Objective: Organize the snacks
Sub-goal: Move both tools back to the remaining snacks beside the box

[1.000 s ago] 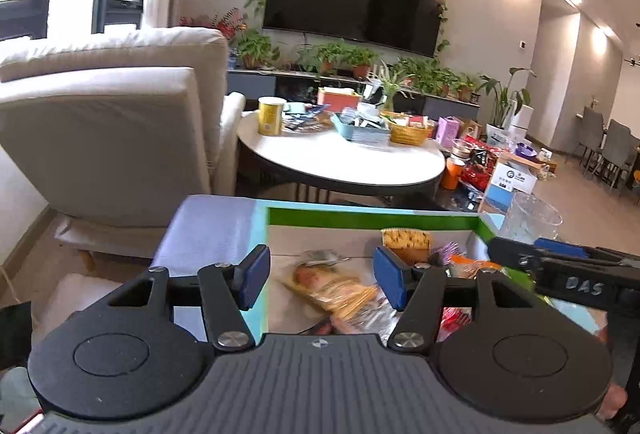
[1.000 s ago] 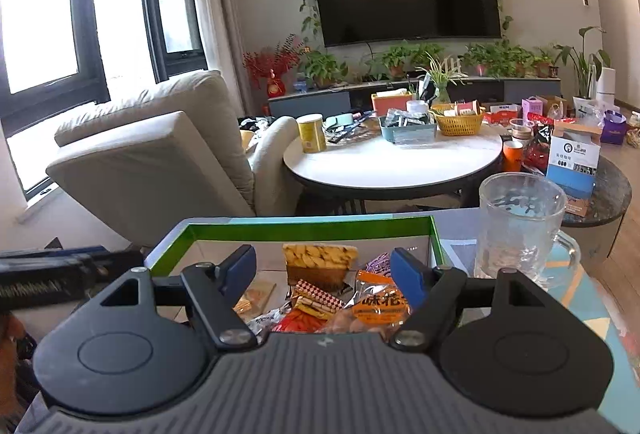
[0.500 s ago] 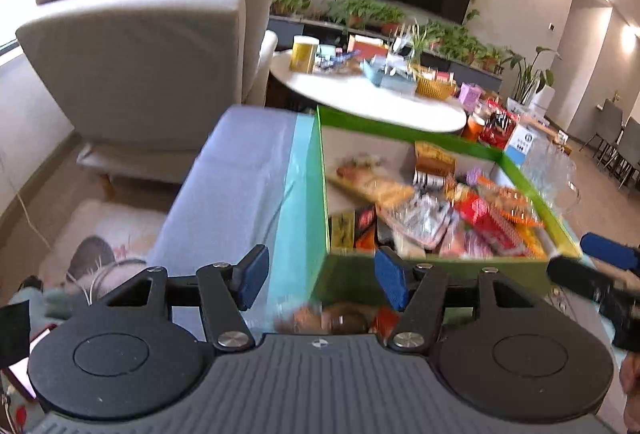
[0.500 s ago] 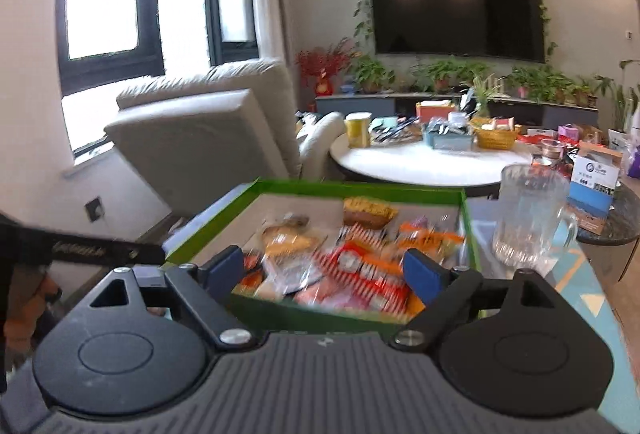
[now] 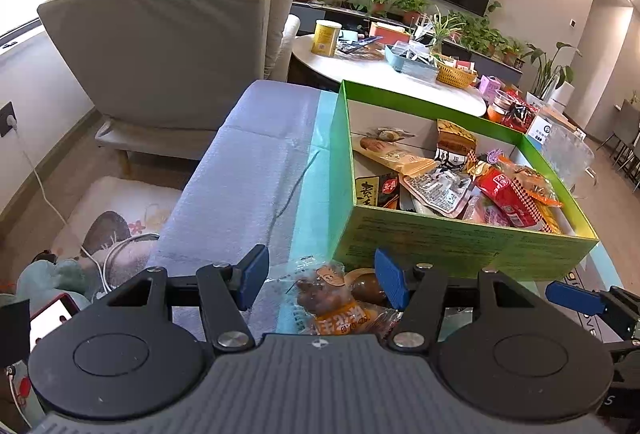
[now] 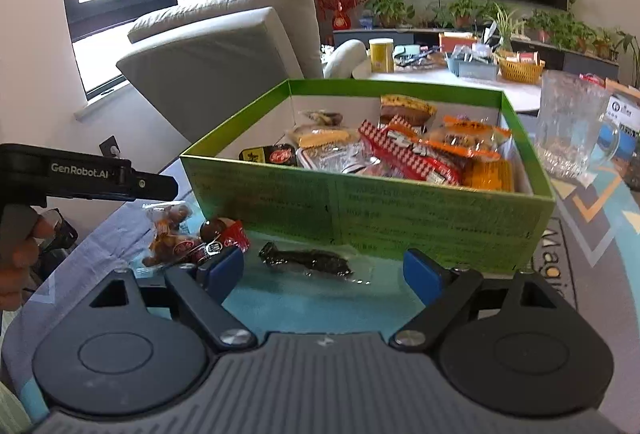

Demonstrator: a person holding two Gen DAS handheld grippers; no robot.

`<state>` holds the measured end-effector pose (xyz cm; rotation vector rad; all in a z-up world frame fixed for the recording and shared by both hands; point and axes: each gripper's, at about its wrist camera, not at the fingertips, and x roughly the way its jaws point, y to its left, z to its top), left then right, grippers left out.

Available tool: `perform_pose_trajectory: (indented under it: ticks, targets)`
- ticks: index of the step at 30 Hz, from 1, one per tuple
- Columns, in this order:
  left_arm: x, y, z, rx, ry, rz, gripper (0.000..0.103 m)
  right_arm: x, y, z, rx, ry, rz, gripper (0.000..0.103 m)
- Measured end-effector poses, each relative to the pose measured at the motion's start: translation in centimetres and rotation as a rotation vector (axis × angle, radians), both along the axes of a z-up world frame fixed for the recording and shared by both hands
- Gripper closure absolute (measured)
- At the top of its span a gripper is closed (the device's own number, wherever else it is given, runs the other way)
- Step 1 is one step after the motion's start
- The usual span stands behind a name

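A green box (image 5: 460, 244) (image 6: 400, 214) holds several wrapped snacks. In front of it on the table lie a clear pack of brown snacks with an orange label (image 5: 336, 310) (image 6: 168, 230), a red wrapped snack with a dark egg (image 6: 224, 234), and a dark snack in clear wrap (image 6: 308, 260). My left gripper (image 5: 320, 276) is open just above the orange-label pack, its fingers either side. My right gripper (image 6: 324, 270) is open, low over the table, with the dark snack between its fingertips.
A glass mug (image 6: 568, 126) stands right of the box. A beige armchair (image 5: 168, 42) stands left. A round white table (image 5: 384, 74) with a yellow can and baskets lies behind. The table edge drops off at left, with cables on the floor.
Both grippers have pulled back from over the box and come down to the loose snacks on the table in front of it. Both stay open.
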<state>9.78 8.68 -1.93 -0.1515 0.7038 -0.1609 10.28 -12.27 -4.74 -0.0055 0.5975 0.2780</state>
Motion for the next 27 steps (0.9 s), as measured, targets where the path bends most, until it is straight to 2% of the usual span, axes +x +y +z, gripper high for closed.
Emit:
perform_pose_trajectory:
  ticks: [6,11,14,22,27]
  targets:
    - [0.7,-0.6,-0.6,0.01,0.013,-0.012,0.047,-0.1,0.2,-0.9,-0.01,0.024,-0.011,0.05]
    - [1.7,-1.6,-0.8,0.047,-0.003,-0.032,0.047,0.1,0.2,-1.3,-0.008,0.043,-0.022,0.05]
    - [2.5,-1.9,-0.9,0.03,-0.003,-0.05,0.047,0.2,0.1,-1.4,-0.003,0.048,-0.023,0.05]
    - [2.6,-3.5,-2.1,0.052,0.018,-0.149,0.047,0.5,0.2,-1.5,0.0,0.059,-0.027,0.05]
    - [1.9,-3.7,-2.1,-0.022,0.055,-0.238,0.048,0.7,0.1,-1.8,0.006,0.073,-0.033,0.05]
